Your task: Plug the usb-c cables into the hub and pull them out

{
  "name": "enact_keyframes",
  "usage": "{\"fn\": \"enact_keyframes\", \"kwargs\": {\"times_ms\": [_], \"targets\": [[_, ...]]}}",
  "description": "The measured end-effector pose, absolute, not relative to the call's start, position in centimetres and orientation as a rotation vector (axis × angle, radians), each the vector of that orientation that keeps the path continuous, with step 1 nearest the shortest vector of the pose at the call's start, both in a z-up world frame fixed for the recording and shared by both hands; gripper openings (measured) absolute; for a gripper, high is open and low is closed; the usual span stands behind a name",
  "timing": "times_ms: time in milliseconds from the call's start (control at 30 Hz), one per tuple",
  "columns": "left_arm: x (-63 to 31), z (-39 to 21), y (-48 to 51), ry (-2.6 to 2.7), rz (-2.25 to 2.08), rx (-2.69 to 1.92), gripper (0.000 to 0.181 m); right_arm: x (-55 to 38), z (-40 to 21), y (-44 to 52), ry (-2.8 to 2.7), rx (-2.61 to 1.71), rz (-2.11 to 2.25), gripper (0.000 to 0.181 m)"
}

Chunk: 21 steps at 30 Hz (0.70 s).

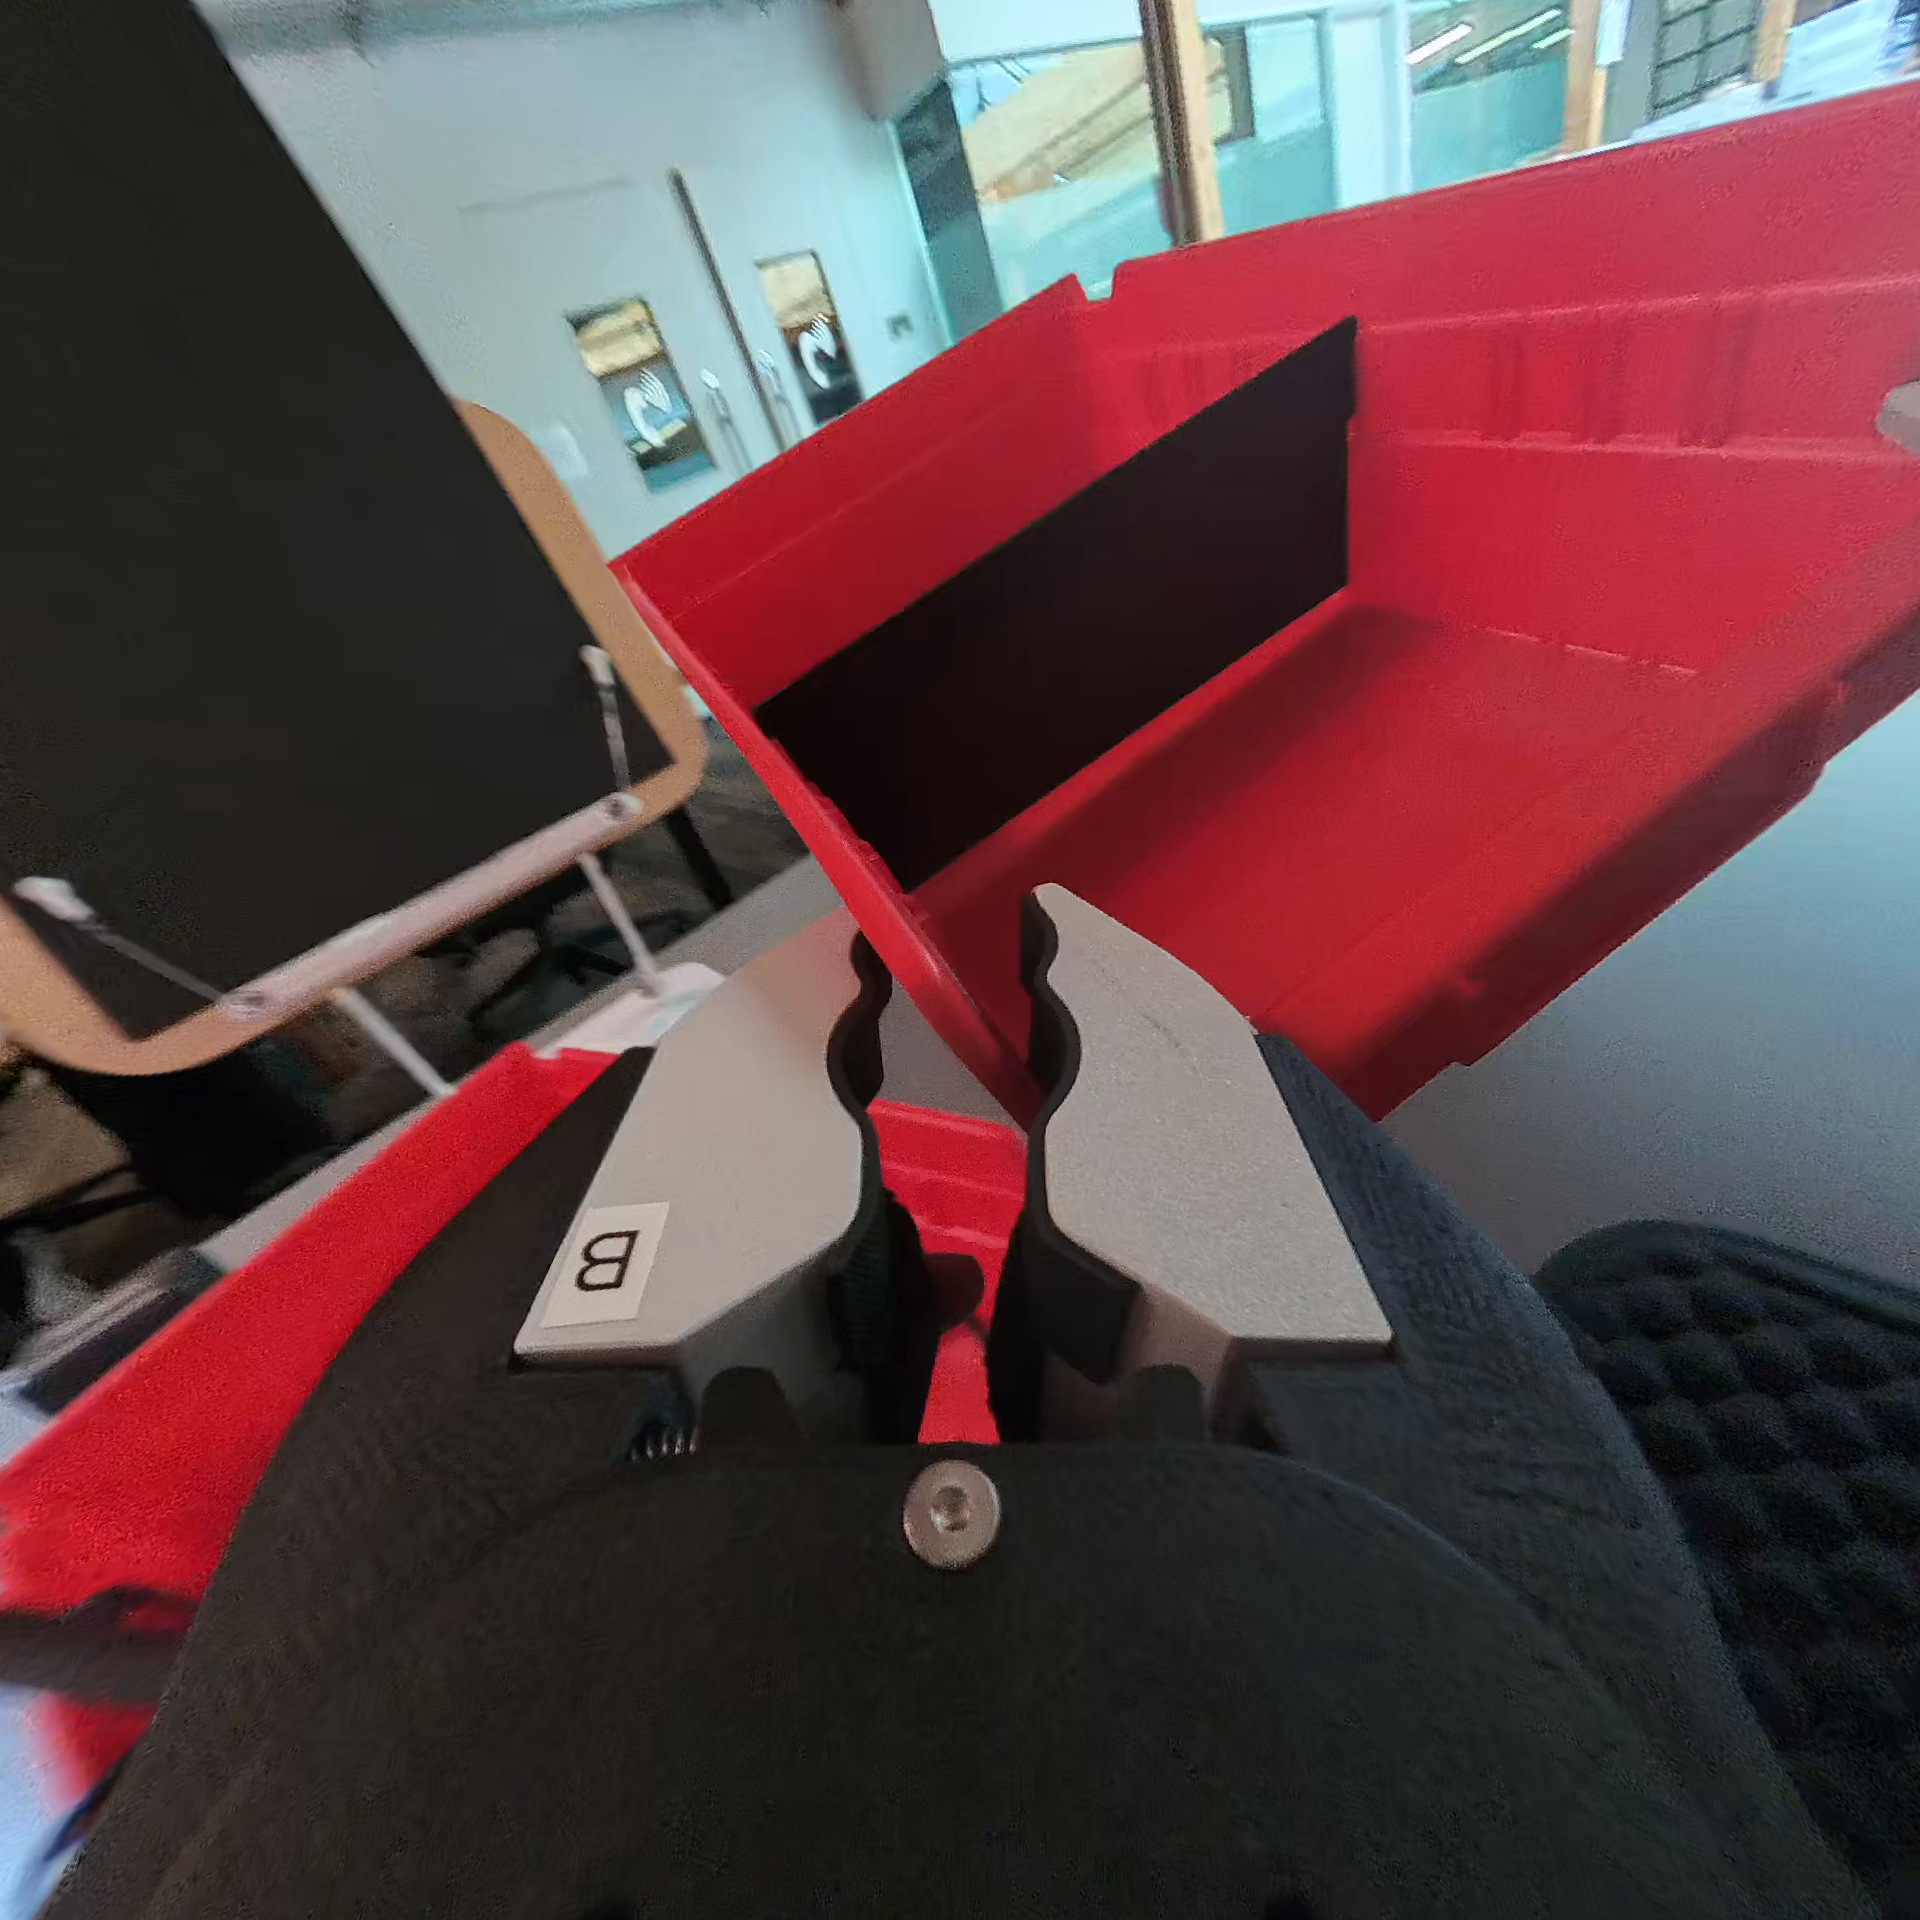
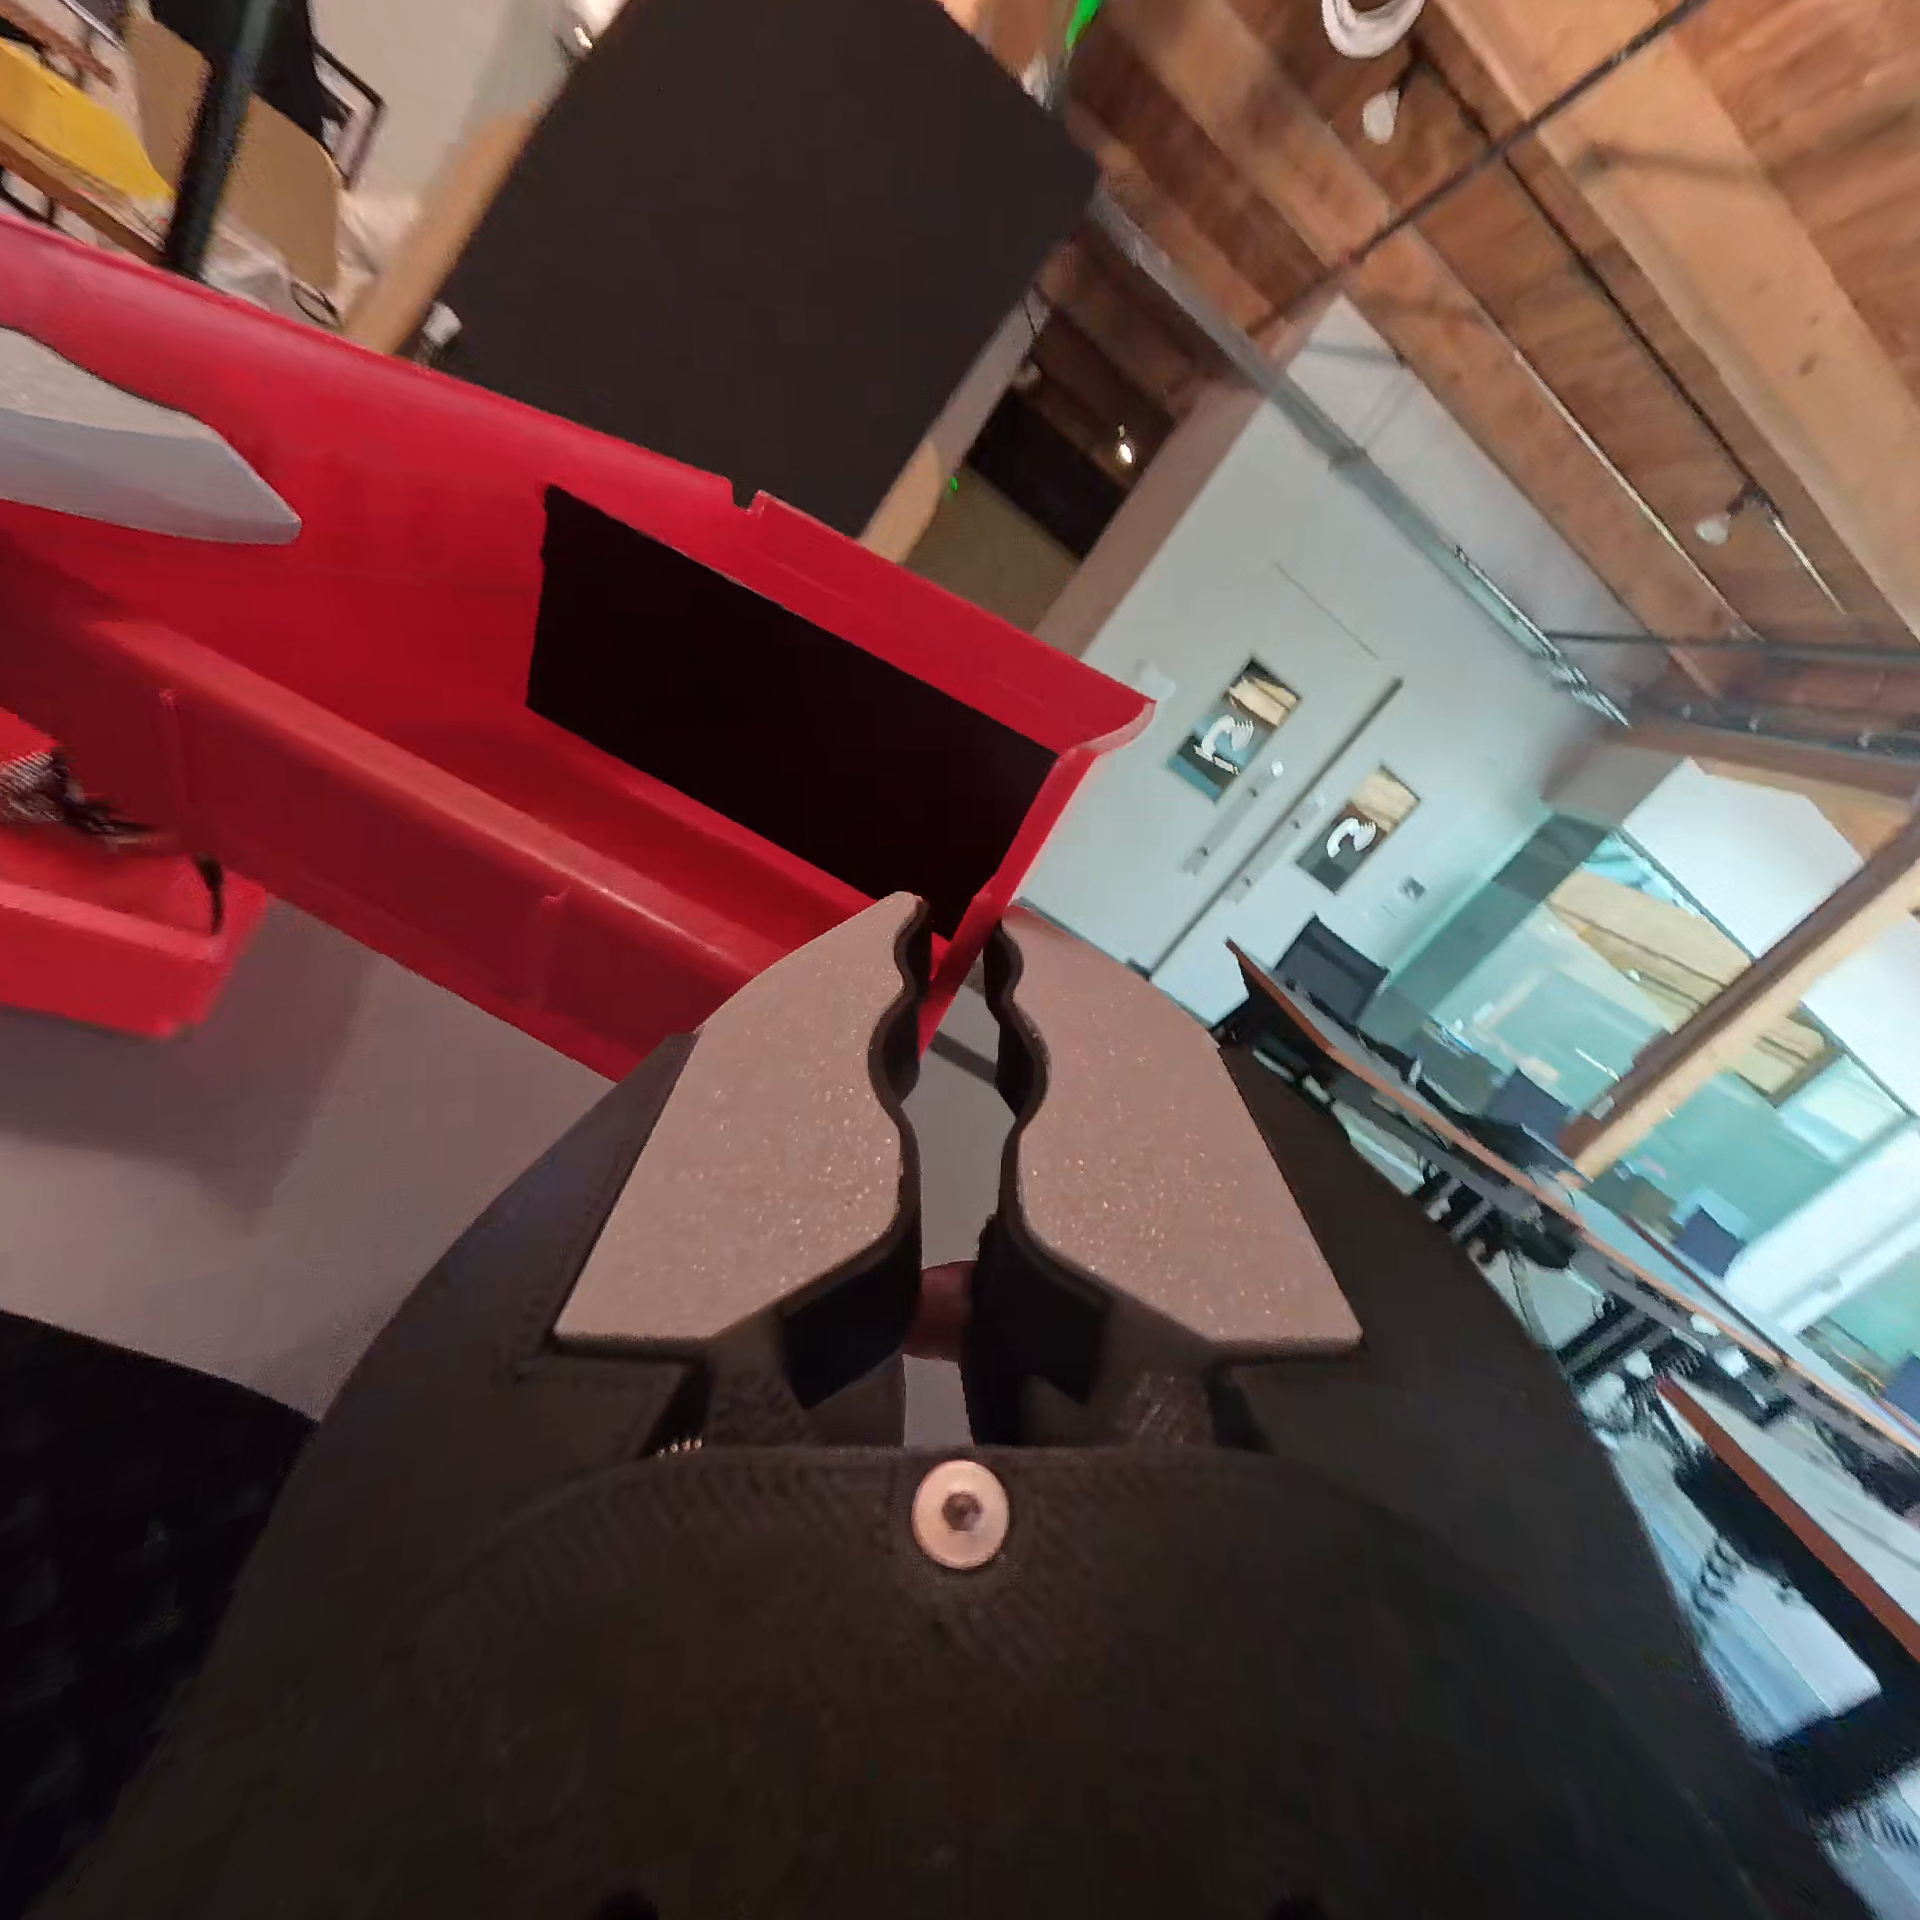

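Note:
No USB-C cable or hub shows clearly in either view. An empty red plastic bin [image 1: 1558, 499] with a black divider panel [image 1: 1091, 623] fills both views. My left gripper [image 1: 951, 925] straddles the bin's near side wall, and its jaws are closed on that wall. My right gripper [image 2: 956, 925] is closed on the bin's [image 2: 416, 582] end corner edge, with only a thin gap between its jaws. A grey finger of the left gripper [image 2: 135, 457] shows at the far left of the right wrist view, over the bin's wall. The divider [image 2: 790, 707] shows there too.
A second red bin [image 1: 260, 1299] sits under my left gripper; in the right wrist view [image 2: 104, 935] it holds something patterned. A black foam mat [image 1: 1766, 1455] lies on the dark table [image 1: 1714, 987]. A black board on a stand [image 1: 260, 520] is at the left.

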State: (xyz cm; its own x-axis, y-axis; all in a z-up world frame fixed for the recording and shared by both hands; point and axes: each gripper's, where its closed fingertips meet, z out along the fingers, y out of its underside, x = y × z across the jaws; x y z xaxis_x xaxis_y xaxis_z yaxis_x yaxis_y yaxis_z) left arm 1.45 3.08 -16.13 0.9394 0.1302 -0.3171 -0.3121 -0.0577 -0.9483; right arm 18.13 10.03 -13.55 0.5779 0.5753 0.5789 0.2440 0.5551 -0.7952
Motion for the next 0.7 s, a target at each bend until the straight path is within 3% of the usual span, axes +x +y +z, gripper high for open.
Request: {"fn": "enact_keyframes", "kwargs": {"times_ms": [467,700], "targets": [[5.6,-26.4,10.5,0.187,0.218,-1.870,0.024,21.9,-23.6,17.4,-1.158,-1.349,0.219,0.010],[8.5,-28.9,9.5,0.439,-0.006,-2.002,0.052,22.8,-29.7,20.1,-1.186,-1.638,0.283,0.011]]}}
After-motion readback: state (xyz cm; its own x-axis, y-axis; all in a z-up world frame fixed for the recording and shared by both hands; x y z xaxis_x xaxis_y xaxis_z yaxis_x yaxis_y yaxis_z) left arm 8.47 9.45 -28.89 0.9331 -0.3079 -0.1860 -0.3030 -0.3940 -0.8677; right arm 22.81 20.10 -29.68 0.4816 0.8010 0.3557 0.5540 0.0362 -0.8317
